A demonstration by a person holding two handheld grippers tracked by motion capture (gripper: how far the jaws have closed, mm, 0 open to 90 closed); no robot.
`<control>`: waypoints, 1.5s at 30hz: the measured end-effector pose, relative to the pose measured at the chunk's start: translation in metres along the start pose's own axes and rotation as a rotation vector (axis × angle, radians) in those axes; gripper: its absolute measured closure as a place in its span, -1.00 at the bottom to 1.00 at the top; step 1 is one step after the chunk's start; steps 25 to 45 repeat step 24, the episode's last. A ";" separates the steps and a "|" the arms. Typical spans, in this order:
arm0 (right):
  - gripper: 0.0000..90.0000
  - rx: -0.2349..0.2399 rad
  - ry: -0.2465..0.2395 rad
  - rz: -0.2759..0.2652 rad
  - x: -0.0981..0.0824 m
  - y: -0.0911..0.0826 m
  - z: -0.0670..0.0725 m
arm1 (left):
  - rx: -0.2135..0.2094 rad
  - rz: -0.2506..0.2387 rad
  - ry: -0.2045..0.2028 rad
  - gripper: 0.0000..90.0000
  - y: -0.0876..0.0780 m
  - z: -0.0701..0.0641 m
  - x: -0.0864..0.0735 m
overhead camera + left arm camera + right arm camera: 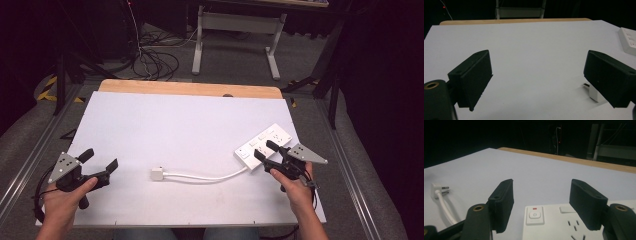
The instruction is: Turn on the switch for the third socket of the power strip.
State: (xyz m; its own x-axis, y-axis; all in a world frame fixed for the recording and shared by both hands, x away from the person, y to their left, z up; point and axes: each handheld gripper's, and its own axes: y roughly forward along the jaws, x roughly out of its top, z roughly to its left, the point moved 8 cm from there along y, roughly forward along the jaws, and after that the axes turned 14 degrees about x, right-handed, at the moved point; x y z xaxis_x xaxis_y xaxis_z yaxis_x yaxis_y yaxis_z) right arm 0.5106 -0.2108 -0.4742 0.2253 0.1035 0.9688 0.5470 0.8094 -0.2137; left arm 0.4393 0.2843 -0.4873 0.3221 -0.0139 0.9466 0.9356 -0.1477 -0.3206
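A white power strip (pixel 263 145) lies at the right of the white table top (pixel 175 125). Its white cable (pixel 205 176) runs left to a white plug (pixel 157 174) near the front middle. My right gripper (pixel 265 149) is open, its jaws hovering over the strip's near end, by the power button (pixel 534 215) and the sockets (pixel 574 227). My left gripper (pixel 100 159) is open at the front left, with bare table between its jaws. The plug (pixel 594 93) peeks out beside the left gripper's right jaw, and a corner of the strip (pixel 627 40) lies far right.
A wooden strip (pixel 190 88) edges the far side of the table. Beyond it stand a white desk frame (pixel 235 30) and loose cables on the floor (pixel 155 60). Metal rails run along both sides of the table.
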 end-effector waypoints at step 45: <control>-0.93 -0.034 0.014 -0.009 0.000 -0.002 -0.007 | -0.005 0.005 -0.013 -0.91 0.000 0.000 0.001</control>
